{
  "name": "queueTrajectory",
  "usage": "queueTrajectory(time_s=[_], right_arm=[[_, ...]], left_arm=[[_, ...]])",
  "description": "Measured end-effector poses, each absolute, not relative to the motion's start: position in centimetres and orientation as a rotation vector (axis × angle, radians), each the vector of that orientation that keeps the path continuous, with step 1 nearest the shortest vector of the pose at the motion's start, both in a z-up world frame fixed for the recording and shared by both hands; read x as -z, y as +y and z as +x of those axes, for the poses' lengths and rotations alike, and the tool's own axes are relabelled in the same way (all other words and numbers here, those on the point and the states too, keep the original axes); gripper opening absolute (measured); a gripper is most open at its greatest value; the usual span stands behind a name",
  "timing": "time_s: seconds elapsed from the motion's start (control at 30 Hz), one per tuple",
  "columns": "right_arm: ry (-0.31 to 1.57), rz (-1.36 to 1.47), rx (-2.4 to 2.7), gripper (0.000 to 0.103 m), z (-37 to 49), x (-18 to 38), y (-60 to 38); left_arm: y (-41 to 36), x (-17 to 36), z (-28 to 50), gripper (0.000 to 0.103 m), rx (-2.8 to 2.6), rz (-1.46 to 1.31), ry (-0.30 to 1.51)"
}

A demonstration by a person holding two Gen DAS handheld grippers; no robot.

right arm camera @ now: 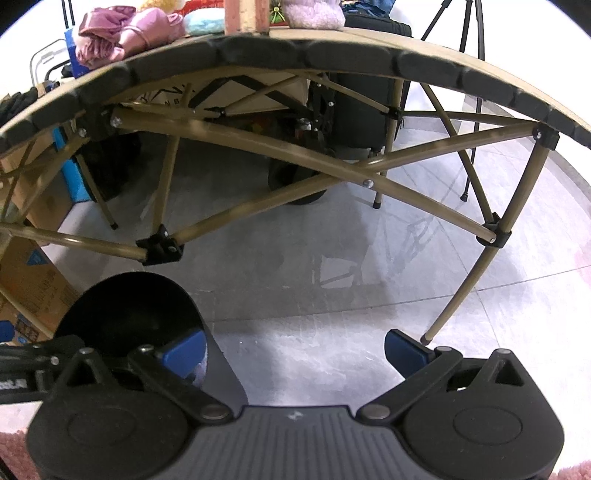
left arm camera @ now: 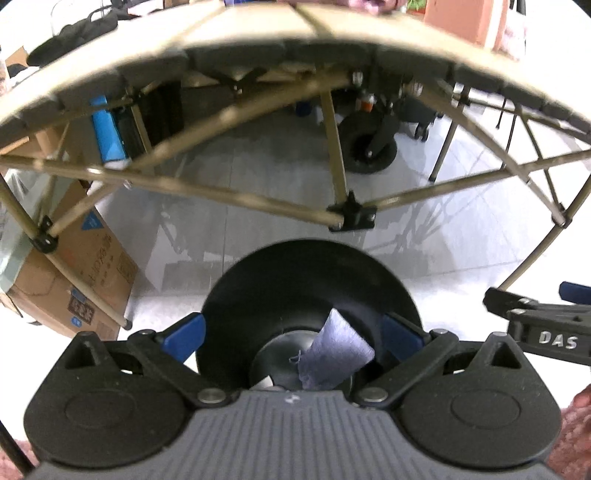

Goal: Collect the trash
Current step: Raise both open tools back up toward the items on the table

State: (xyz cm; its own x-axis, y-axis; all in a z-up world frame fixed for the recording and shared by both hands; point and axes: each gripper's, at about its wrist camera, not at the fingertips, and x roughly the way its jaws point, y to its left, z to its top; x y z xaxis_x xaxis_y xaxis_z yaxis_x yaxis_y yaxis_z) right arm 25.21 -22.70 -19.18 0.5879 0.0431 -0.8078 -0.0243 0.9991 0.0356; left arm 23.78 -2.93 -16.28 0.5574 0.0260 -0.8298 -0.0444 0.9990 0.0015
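Observation:
A black round bin (left arm camera: 310, 273) stands on the floor right under my left gripper (left arm camera: 293, 332). That gripper is open, its blue pads (left arm camera: 184, 332) spread to either side of the bin's mouth. A pale lavender pouch-like scrap (left arm camera: 332, 354) lies inside the bin, touching neither pad. In the right wrist view my right gripper (right arm camera: 295, 350) is open over bare floor, just right of the bin (right arm camera: 129, 314). A sliver of the scrap (right arm camera: 199, 371) shows behind its left pad. The right gripper (left arm camera: 535, 325) also pokes in at the left wrist view's right edge.
A folding table (right arm camera: 369, 44) with tan crossed legs (right arm camera: 280, 147) arches overhead and ahead. Pink cloths (right arm camera: 122, 33) and other items lie on it. Cardboard boxes (left arm camera: 85, 266) stand at the left, a wheeled cart (left arm camera: 369, 147) and tripod (right arm camera: 469, 110) behind. Pale tiled floor (right arm camera: 332, 295) lies ahead.

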Motion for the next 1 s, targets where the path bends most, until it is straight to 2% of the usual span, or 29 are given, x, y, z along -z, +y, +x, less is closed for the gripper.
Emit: queueTrajectory(time_s=[0.43,1.0], right_arm=[[0.856,0.044,-0.130,0.103,23.4,16.2,-22.3],[0.524,-0.008,-0.311,0.103,19.7,7.9,-21.6]], left_arm=[[-1.9,10.8,20.5,0.103,-0.027,-0.004,0.758],[0.0,3.9,19.4,0.103,-0.031,-0.040,0.499]])
